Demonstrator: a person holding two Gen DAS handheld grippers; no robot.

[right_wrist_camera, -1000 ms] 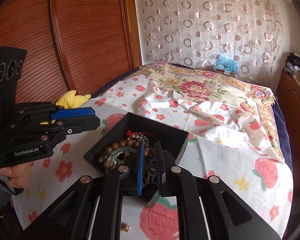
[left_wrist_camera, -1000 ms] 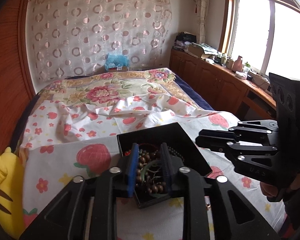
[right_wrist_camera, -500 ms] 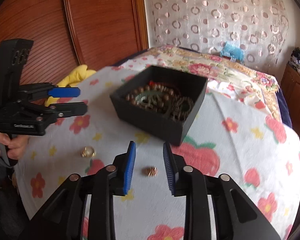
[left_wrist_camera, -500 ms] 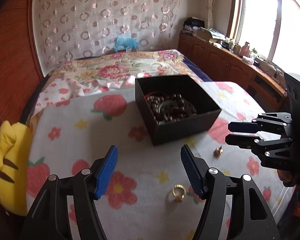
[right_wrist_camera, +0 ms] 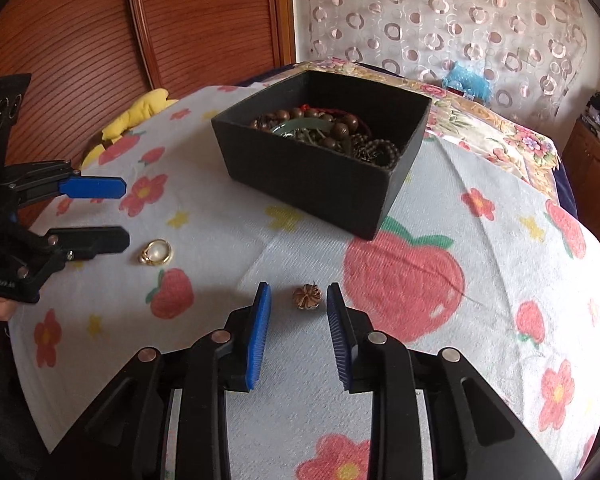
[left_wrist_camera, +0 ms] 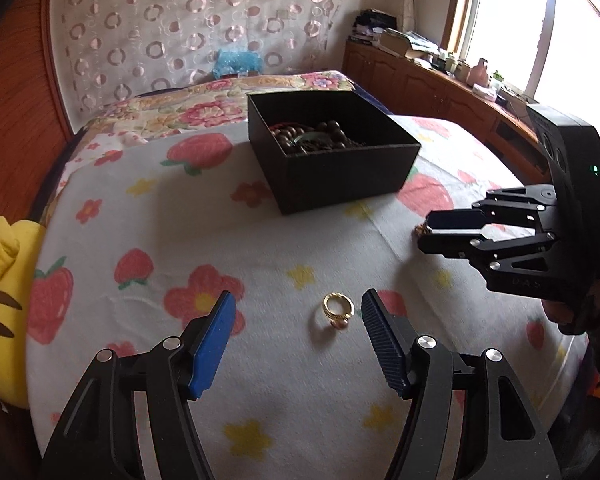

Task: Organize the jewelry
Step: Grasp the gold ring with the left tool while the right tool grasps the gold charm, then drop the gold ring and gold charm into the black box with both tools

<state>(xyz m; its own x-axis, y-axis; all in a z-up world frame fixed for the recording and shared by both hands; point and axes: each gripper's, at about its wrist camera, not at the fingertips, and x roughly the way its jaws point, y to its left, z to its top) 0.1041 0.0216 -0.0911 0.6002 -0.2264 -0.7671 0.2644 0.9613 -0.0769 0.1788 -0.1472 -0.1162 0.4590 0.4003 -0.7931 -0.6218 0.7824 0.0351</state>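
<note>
A black open box (left_wrist_camera: 340, 176) holds brown bead bracelets (right_wrist_camera: 340, 128) and a green bangle; it also shows in the right wrist view (right_wrist_camera: 308, 184). A gold ring (left_wrist_camera: 338, 310) lies on the flowered cloth between the tips of my open left gripper (left_wrist_camera: 296, 312); in the right wrist view the ring (right_wrist_camera: 156, 253) lies just right of the left gripper (right_wrist_camera: 120, 212). A small brown carved bead (right_wrist_camera: 307, 297) lies between the tips of my open right gripper (right_wrist_camera: 299, 300). The right gripper (left_wrist_camera: 432, 230) shows low over the cloth, hiding most of the bead.
The cloth (left_wrist_camera: 220, 240) with strawberries and flowers covers a round-edged table that drops off at the front and sides. A yellow plush toy (left_wrist_camera: 4, 288) sits at the left edge. A bed (left_wrist_camera: 204, 100) lies behind, wooden cabinets (left_wrist_camera: 440, 88) to the right.
Both grippers have pulled back from over the box, opened, and come down low to the cloth. The left one now brackets the ring, the right one brackets the bead.
</note>
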